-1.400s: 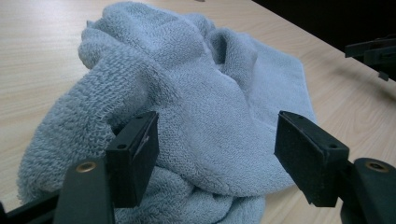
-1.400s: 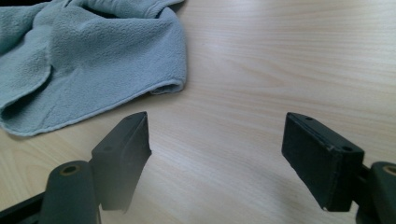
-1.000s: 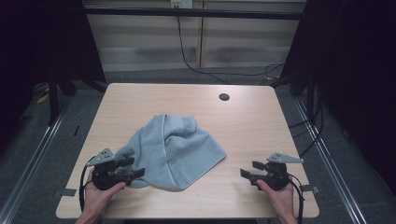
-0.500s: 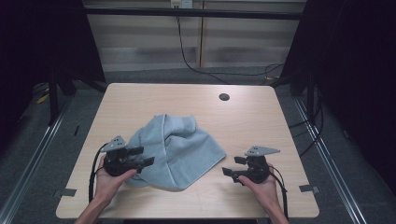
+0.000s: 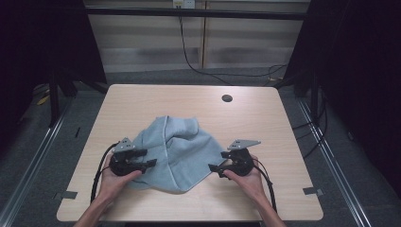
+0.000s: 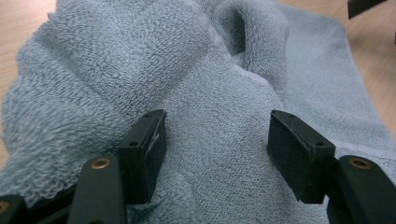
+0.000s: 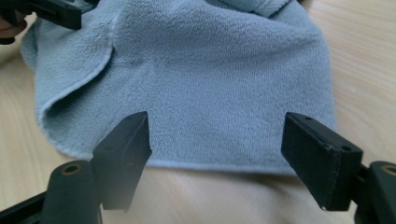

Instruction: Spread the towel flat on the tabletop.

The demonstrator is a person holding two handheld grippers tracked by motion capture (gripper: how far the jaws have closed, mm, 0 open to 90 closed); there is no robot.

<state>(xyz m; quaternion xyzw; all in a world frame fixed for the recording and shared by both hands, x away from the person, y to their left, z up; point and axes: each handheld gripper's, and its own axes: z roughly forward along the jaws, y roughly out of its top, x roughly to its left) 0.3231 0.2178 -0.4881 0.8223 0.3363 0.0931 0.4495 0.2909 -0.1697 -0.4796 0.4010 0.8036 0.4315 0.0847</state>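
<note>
Item: light blue towel, rumpled, lying on the near half of the wooden table, roughly midway between its left and right edges. Near hem stops short of the table's near edge; bare wood on all sides, widest across the far half, where a small dark round hole sits.

Left gripper: at the towel's near left side, jaws over the cloth. They have just been closing, yet stand apart, terry pile between them, not clamped. The left gripper view adds the raised folds and a deep crease that the high view flattens.

Right gripper: at the towel's near right edge, jaws have just been opening, spread wide, nothing gripped. The right gripper view adds the hem lying flat on wood just beyond the jaw tips, and a turned-over flap at that view's left.
</note>
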